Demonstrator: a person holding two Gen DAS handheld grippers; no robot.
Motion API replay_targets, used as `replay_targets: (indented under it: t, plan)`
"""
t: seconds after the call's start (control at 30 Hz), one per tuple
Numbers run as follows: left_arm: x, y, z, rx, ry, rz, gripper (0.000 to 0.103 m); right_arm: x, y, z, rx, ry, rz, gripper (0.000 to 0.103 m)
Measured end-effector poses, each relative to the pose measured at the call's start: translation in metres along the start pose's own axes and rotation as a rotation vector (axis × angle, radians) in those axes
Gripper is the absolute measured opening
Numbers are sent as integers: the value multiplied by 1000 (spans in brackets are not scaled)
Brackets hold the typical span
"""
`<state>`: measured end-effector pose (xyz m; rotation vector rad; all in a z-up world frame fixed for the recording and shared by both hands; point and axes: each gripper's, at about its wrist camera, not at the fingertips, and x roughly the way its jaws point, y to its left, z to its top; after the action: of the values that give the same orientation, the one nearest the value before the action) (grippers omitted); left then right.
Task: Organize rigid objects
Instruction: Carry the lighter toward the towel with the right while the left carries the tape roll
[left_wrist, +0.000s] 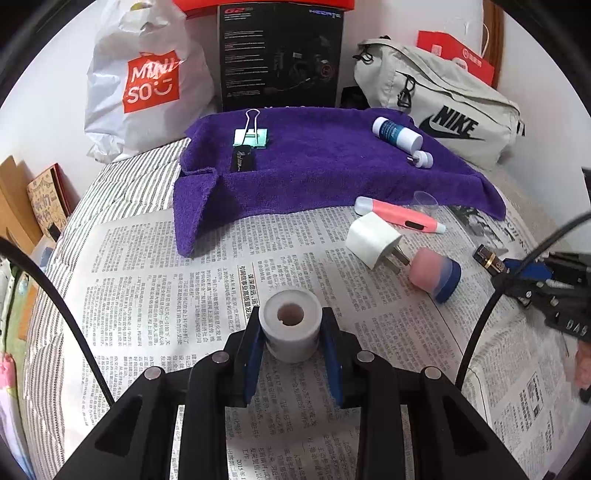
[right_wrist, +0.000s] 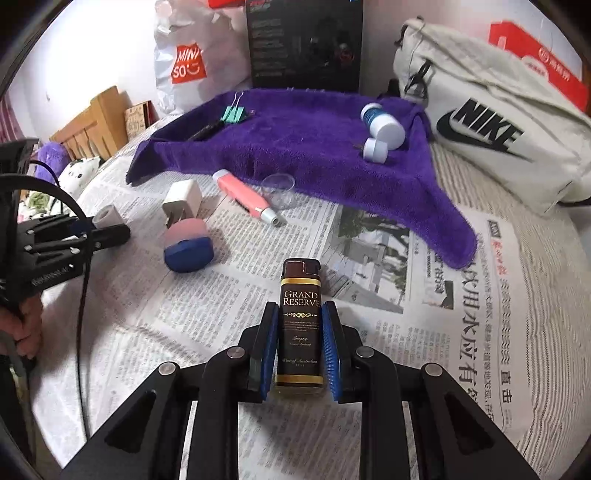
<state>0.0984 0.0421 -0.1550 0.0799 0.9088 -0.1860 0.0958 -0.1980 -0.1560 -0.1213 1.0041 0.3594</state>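
My left gripper (left_wrist: 291, 325) is shut on a white tape roll (left_wrist: 290, 323), held over the newspaper (left_wrist: 155, 280). In the right wrist view my right gripper (right_wrist: 300, 317) is shut on a dark brown lighter (right_wrist: 300, 325) labelled Grand Reserve. Beyond lies a purple towel (left_wrist: 325, 170) carrying a green binder clip (left_wrist: 251, 136), a black flat item (left_wrist: 243, 158), a blue-and-white bottle (left_wrist: 397, 132) and a small white cap (left_wrist: 423, 158). On the newspaper lie a white charger plug (left_wrist: 373, 238), a pink pen-like tool (left_wrist: 400, 214), a pink-and-blue sponge (left_wrist: 437, 275) and a clear cup (right_wrist: 279, 190).
A Miniso bag (left_wrist: 147, 81), a black box (left_wrist: 280, 55) and a grey Nike bag (left_wrist: 443, 107) stand along the back wall. A person's hand (right_wrist: 26, 328) holds the left gripper's handle. Striped bedding (left_wrist: 122, 177) lies under the newspaper. Wooden furniture (right_wrist: 92, 125) is at the left.
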Motion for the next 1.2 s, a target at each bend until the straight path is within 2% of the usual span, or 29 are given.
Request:
replay_targets:
  t: [0.13, 0.43, 0.57, 0.87, 1.2]
  plan:
    - [-2, 6, 3, -37, 32, -32, 28, -4, -3, 4, 7, 45, 20, 24]
    - [-16, 30, 11, -136, 48, -54, 28, -11, -3, 19, 1, 43, 69, 24]
    - [-21, 32, 18, -138, 44, -34, 28, -13, -9, 25, 9, 37, 83, 24]
    - [-25, 39, 42, -150, 38, -75, 28, -27, -21, 44, 46, -19, 110, 24]
    - [-18, 40, 83, -135, 7, -107, 28, -21, -27, 93, 27, -62, 100, 24]
